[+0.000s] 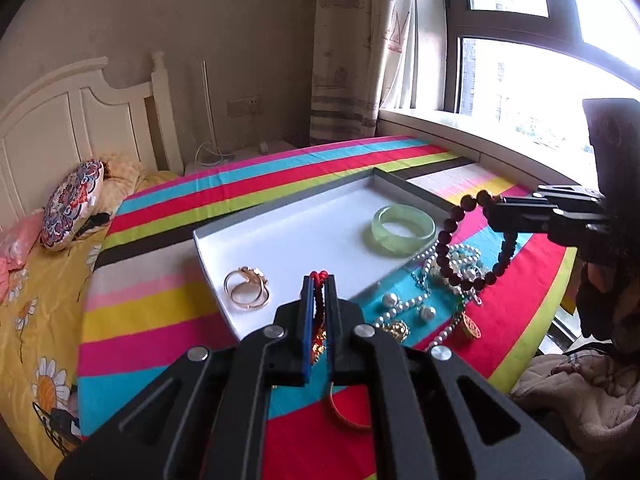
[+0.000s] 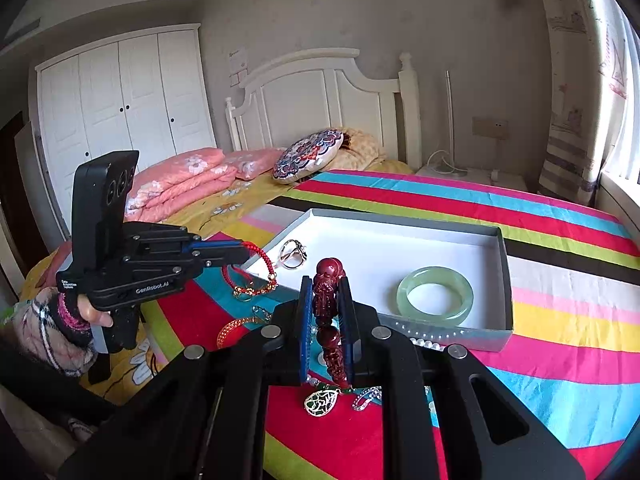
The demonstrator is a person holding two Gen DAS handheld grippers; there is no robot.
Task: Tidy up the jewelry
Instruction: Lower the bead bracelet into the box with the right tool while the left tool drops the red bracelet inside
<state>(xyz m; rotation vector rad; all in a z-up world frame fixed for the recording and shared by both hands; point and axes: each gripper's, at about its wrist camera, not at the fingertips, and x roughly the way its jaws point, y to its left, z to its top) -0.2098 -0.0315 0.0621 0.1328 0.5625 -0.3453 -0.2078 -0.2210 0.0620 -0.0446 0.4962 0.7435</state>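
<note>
Two grippers: both loaded
left gripper (image 1: 319,280): clamped on red cord (image 2: 256,254)
right gripper (image 2: 328,280): clamped on beads (image 1: 468,240) — tray (image 2: 505,276): bangle (image 2: 435,296), rings (image 1: 246,294)

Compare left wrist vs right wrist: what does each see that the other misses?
Left wrist only: the window and the loose pearl strand beside the tray.

Right wrist only: the wardrobe, the pink folded quilt, the green pendant, and the hand holding the left gripper.

Both: the white tray with the jade bangle and gold rings, the red cord bracelet in the left jaws, and the dark bead bracelet in the right gripper.
</note>
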